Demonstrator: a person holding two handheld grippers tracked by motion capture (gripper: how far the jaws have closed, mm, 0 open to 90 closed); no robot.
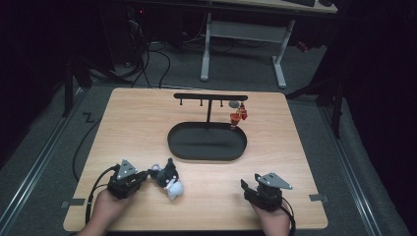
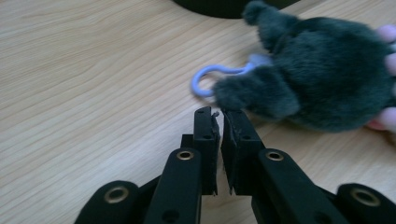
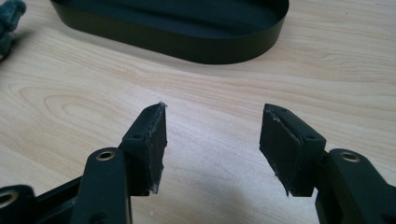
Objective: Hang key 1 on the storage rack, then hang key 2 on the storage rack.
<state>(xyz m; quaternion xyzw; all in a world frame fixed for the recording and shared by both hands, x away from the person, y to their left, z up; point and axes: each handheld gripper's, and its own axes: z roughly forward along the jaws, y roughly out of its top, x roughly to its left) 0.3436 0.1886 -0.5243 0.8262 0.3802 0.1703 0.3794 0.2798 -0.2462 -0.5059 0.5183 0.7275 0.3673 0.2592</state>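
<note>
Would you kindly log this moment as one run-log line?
left gripper: shut, empty, beside grey plush toy | right gripper: open, empty, over table | rack: one red charm hung

The high view was dim — only the wooden table (image 1: 137, 123) was lit, from above, and the room around it fell into near black. Both gripper views were brighter and evenly lit. Just ahead of the left gripper (image 2: 218, 114) the plush toy (image 2: 313, 79) looked soft and blurred — its shadow faint.
</note>
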